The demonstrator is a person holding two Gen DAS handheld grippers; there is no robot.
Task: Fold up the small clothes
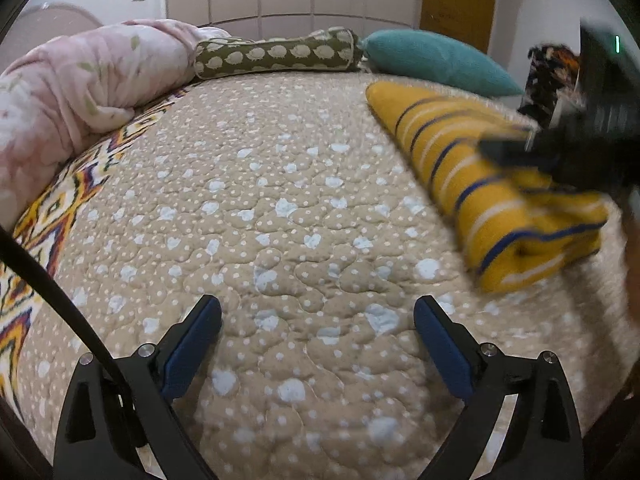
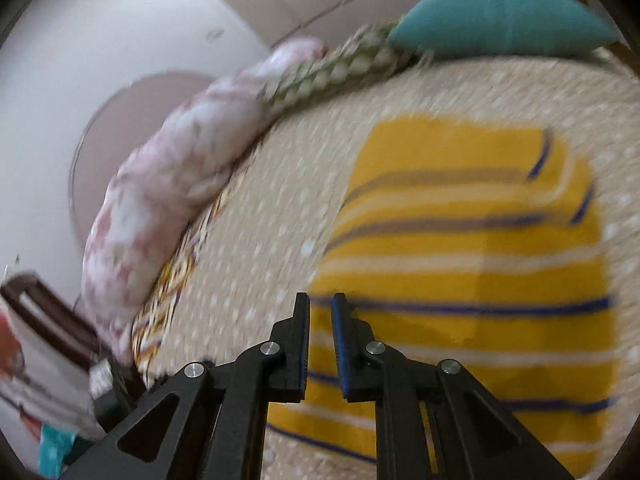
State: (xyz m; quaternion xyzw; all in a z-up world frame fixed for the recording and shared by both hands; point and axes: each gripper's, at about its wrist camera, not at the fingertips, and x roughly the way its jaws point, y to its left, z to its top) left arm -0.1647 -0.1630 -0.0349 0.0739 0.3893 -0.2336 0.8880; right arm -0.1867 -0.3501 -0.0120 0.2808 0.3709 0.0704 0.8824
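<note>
A yellow garment [image 1: 500, 204] with blue and white stripes lies folded on the right side of the beige dotted bedspread [image 1: 260, 200]. My left gripper [image 1: 318, 320] hovers open over bare bedspread to the garment's left, with nothing between its blue pads. My right gripper [image 2: 321, 312] is blurred and stands over the near left part of the garment [image 2: 460, 248]. Its jaws are drawn almost together with only a narrow slit, and I see no cloth pinched in it. In the left wrist view the right gripper [image 1: 568, 152] is a dark blur over the garment's top.
A rolled pink floral quilt [image 1: 80, 92] lines the bed's left side. A green patterned bolster [image 1: 276, 56] and a teal pillow [image 1: 436, 60] lie along the headboard. A patterned sheet edge [image 1: 48, 216] shows at the left, and a dark wooden chair [image 2: 48, 312] stands beyond the bed.
</note>
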